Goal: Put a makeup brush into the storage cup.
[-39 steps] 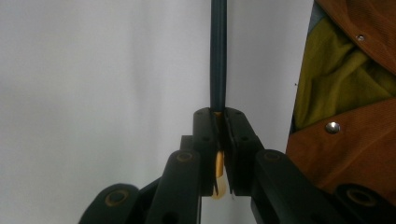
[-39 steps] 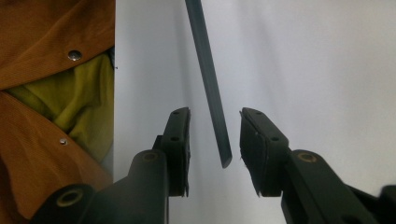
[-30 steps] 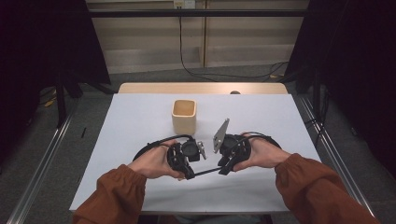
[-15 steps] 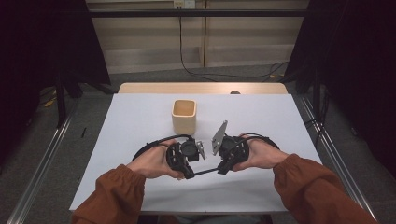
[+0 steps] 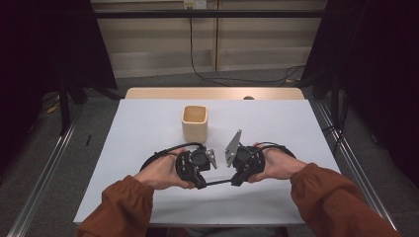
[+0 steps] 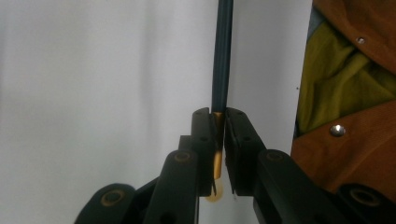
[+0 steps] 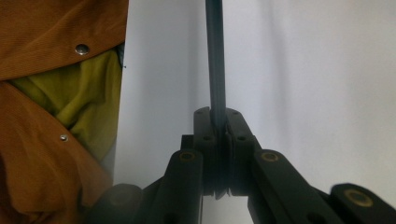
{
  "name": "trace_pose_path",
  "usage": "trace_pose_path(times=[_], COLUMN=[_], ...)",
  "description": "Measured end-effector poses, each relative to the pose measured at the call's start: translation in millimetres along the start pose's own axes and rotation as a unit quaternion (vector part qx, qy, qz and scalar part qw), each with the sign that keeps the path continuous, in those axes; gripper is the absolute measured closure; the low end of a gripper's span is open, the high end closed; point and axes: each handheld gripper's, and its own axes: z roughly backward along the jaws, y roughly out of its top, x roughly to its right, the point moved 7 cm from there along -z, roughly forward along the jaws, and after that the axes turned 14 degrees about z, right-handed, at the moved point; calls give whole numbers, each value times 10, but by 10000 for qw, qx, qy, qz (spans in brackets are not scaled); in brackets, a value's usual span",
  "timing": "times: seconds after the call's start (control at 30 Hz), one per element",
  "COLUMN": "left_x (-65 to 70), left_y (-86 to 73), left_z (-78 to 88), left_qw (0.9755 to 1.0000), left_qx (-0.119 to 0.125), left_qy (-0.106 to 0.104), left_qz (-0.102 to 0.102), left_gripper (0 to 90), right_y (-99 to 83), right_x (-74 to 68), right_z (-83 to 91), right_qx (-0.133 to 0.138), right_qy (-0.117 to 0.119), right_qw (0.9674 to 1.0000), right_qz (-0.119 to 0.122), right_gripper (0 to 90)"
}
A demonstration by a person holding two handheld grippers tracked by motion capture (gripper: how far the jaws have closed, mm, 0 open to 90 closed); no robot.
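A white sheet is covering the desk (image 5: 148, 133), and a strip of bare pale wood is showing along the far edge at twelve o'clock. Beyond it a grey floor is running to a light panelled wall, where a black cable (image 5: 207, 74) is hanging down from a socket and trailing across the floor toward three o'clock. Dark curtains are standing at both sides of the room, and metal rails are lying along the floor at nine and three o'clock.

A small wooden cup (image 5: 194, 123) is standing upright near the middle of the desk, at about twelve o'clock from the hands and well apart from them; its mouth is open upward (what is inside cannot be told).

At six o'clock the person's forearms in rust-brown sleeves are coming in. The left gripper (image 5: 201, 183) and the right gripper (image 5: 234, 180) are facing each other just above the sheet, and a thin dark pencil (image 5: 218, 182) is stretching level between them. In the left gripper view the jaws are pinching the pencil (image 6: 221, 56) at its brass-coloured end, nearly closed on it. In the right gripper view the jaws are clamping the other end of the pencil (image 7: 215, 60); they have just been closing on it, and the pads are now pressing against the shaft. Nothing is standing between the grippers and the cup.
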Motion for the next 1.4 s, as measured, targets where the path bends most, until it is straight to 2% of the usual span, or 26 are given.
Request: trace_pose_path(times=[0.03,0.07,0.1,0.17,0.27,0.33,0.37,0.53,0.57,0.67,0.73,0.8,0.87,0.93,0.97,1.03,1.17,1.23,1.3,1.33,1.4], left_x=[-1,-5,-2,-8,-25,-33,-41,-58,-72,-100,-122,-146,-165,-183,-192,-219,-243,-270,-282,-297,-315], left_y=[-6,-7,-12,-13,-15,0,1,15,19,25,27,21,21,15,10,2,-25,-38,-60,-78,-109], left_z=[4,-9,-4,-12,8,18,28,0,-6,-10,-7,7,18,31,32,43,74,91,102,108,113], left_qw=[9999,9999,9999,9997,9998,9992,9992,9984,9981,9970,9961,9958,9944,9935,9929,9920,9901,9873,9849,9846,9817], left_qx=[-11,75,55,207,207,381,386,522,553,684,753,780,895,973,1002,1051,1241,1369,1520,1524,1657], left_qy=[-114,-67,-142,-54,-33,-41,-16,102,142,211,270,326,328,290,315,343,342,422,380,392,419], left_qz=[28,47,81,97,62,125,123,205,219,291,359,346,460,510,554,605,555,685,743,755,838], left_gripper=[820,819,813,779,739,711,691,504,412,361,256,194,123,101,67,57,54,53,49,49,49], right_y=[-1,0,-2,-2,-1,1,4,-16,-23,-23,-23,-28,-38,-46,-55,-68,-91,-112,-142,-142,-188], right_x=[-2,5,-1,5,14,22,26,29,17,14,13,14,11,21,17,20,14,10,9,9,8], right_z=[-1,0,3,0,14,33,43,77,82,88,88,87,87,85,90,97,108,115,136,136,167], right_qx=[24,56,55,62,43,88,117,155,155,194,217,213,204,216,235,251,242,223,262,262,331], right_qy=[6,-10,38,21,-50,-89,-119,-148,-88,-95,-108,-114,-95,-127,-121,-138,-139,-147,-173,-173,-225], right_qw=[10000,10000,10000,10000,9999,9999,9998,9996,9997,9996,9995,9995,9994,9994,9990,9989,9987,9986,9982,9982,9976], right_qz=[-15,10,-20,-34,-76,-118,-143,-169,-172,-200,-198,-211,-245,-255,-353,-372,-426,-463,-517,-517,-557], right_gripper=[855,855,855,855,855,855,855,855,855,855,855,855,855,855,854,854,855,855,854,854,854])
